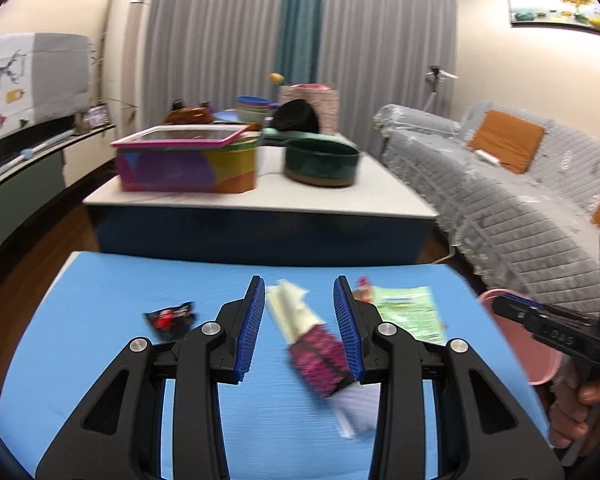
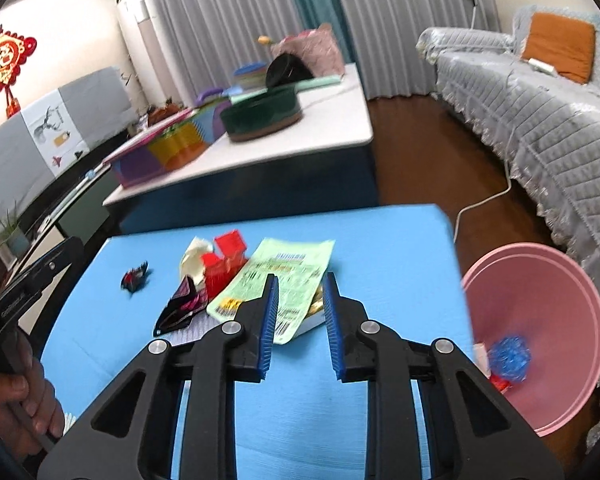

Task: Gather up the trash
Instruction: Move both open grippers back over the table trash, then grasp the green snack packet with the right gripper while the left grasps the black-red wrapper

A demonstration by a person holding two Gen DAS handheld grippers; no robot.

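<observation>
Trash lies on a blue table point(image 1: 100, 300). My left gripper point(image 1: 298, 308) is open, its jaws either side of a cream and pink-black wrapper point(image 1: 308, 336), blurred. A small black-red wrapper point(image 1: 170, 318) lies to its left, a green packet point(image 1: 410, 312) to its right. My right gripper point(image 2: 300, 304) is open over the near end of the green packet point(image 2: 284, 276). Red pieces point(image 2: 224, 260), the cream wrapper point(image 2: 196, 260) and the pink-black wrapper point(image 2: 184, 304) lie left of it. The small black-red wrapper point(image 2: 134, 276) lies further left.
A pink basin point(image 2: 540, 320) stands on the floor right of the blue table, with a blue wrapper point(image 2: 508, 354) and red scraps inside. A low white table point(image 1: 260, 196) with boxes and a green bowl stands beyond. A grey sofa point(image 1: 520, 200) is at the right.
</observation>
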